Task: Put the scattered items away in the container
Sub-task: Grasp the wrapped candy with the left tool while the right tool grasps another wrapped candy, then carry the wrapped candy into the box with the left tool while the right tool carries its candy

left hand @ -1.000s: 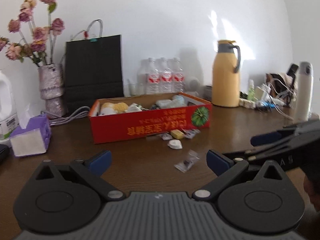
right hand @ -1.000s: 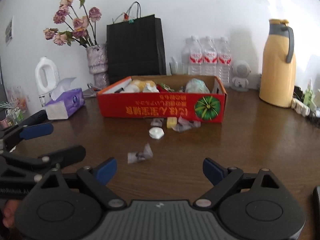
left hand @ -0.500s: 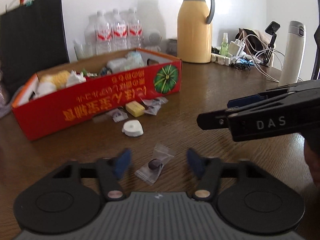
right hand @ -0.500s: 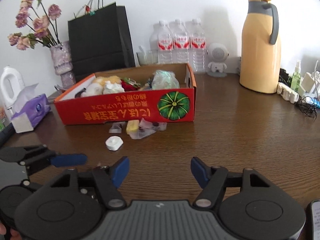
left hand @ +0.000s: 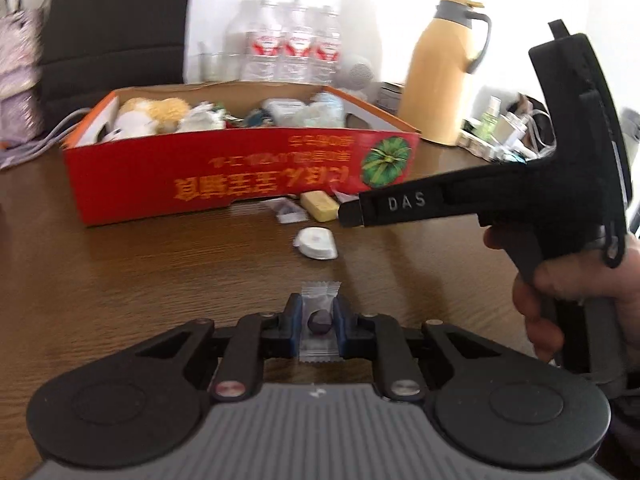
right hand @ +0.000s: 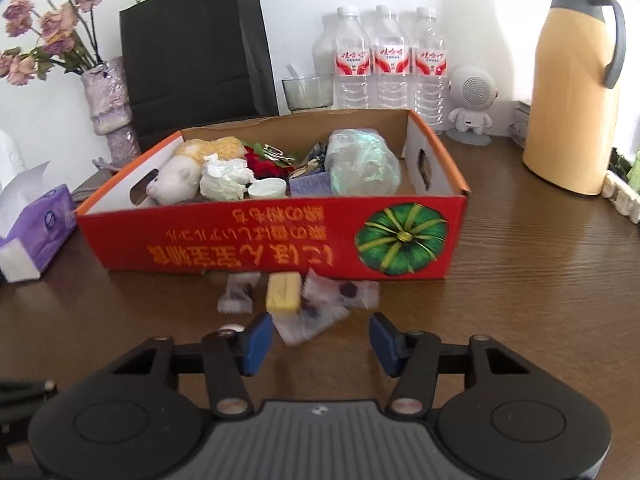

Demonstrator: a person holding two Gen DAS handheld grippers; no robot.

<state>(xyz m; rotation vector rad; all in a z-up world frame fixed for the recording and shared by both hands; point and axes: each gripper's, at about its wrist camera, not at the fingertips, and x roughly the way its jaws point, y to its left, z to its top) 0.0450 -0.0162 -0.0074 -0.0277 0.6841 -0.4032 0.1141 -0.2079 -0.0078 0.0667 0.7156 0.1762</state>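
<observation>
Left wrist: left gripper (left hand: 319,322) clamped across clear-wrapped dark candy (left hand: 319,321); light, crinkly, slippery, so grip at the lump. Right gripper (right hand: 319,341) spread wide near the wrappers (right hand: 320,312) beside red box (right hand: 272,246).

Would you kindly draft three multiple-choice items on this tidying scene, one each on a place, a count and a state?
1. Where does the yellow block lie?
A. inside the box
B. on the table, in front of the red box
C. beside the jug

2. How many water bottles stand behind the box?
A. two
B. three
C. five

3. What is the left gripper doing?
A. standing open
B. shut on nothing
C. shut on the clear candy wrapper

Answers: 1 B, it rests on wood below the box's front wall; 2 B, three red labels show; 3 C, both blue pads press the wrapper.
</observation>
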